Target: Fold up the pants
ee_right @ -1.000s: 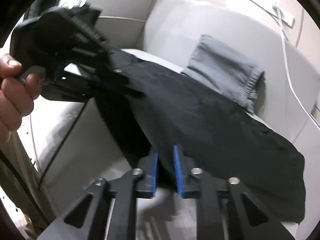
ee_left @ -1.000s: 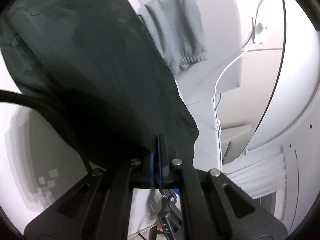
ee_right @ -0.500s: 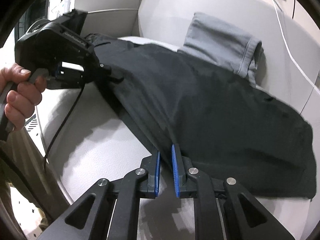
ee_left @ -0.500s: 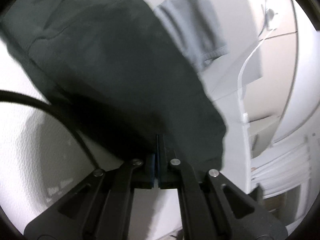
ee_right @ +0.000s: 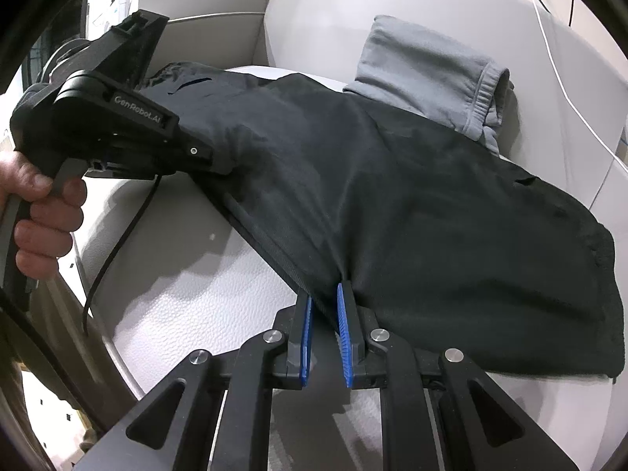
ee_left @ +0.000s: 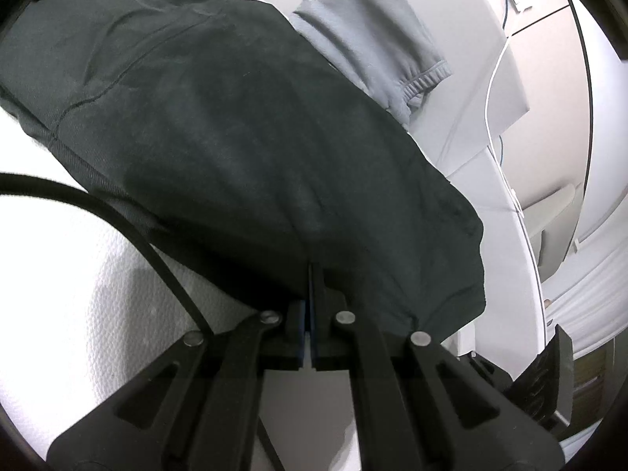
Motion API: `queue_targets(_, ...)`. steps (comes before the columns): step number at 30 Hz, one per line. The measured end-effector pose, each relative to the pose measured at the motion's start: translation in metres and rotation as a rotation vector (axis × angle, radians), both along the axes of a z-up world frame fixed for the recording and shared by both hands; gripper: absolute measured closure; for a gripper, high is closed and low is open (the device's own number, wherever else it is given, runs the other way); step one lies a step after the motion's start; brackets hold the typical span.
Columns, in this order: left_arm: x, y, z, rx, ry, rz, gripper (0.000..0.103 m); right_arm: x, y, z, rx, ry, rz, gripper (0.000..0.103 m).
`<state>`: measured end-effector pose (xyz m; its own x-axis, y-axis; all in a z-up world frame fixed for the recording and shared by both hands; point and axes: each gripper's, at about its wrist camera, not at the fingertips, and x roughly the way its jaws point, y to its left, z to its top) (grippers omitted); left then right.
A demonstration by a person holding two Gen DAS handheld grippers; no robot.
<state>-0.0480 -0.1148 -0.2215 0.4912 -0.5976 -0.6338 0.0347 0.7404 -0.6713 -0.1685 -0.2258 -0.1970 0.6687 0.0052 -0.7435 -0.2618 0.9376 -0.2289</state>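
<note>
Dark pants point(ee_right: 392, 204) lie spread across a white leather sofa seat point(ee_right: 219, 306), also filling the left wrist view point(ee_left: 235, 137). My left gripper point(ee_left: 311, 271) is shut on the near edge of the pants; it shows in the right wrist view point(ee_right: 212, 157), pinching the fabric at the left. My right gripper point(ee_right: 324, 294) grips the hem edge of the pants between its blue pads point(ee_right: 342, 325), which stand slightly apart around the cloth.
Folded grey sweatpants point(ee_right: 428, 74) lean against the sofa back behind the dark pants, also seen in the left wrist view point(ee_left: 376, 35). A white cable point(ee_left: 494, 90) runs down the sofa back. A black cable point(ee_right: 117, 243) hangs from the left gripper.
Both grippers have drawn the dark pants toward the front of the seat and lowered them. The fabric now lies flatter and more spread over the seat.
</note>
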Motion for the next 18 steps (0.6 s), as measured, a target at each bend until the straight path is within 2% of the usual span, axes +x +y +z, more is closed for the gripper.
queue_targets(4,0.005,-0.004,0.001,0.012,-0.008,-0.007,0.103,0.004,-0.007,0.002,0.074,0.028,-0.040,0.089)
queue_targets(10,0.002,-0.002,0.003,0.020,-0.014,-0.008,0.103,-0.003,-0.007,0.011,0.092,-0.001,-0.030,0.089)
queue_targets(18,0.000,-0.009,0.009,0.061,-0.046,-0.001,0.103,-0.004,0.004,0.009,0.032,-0.038,-0.001,0.087)
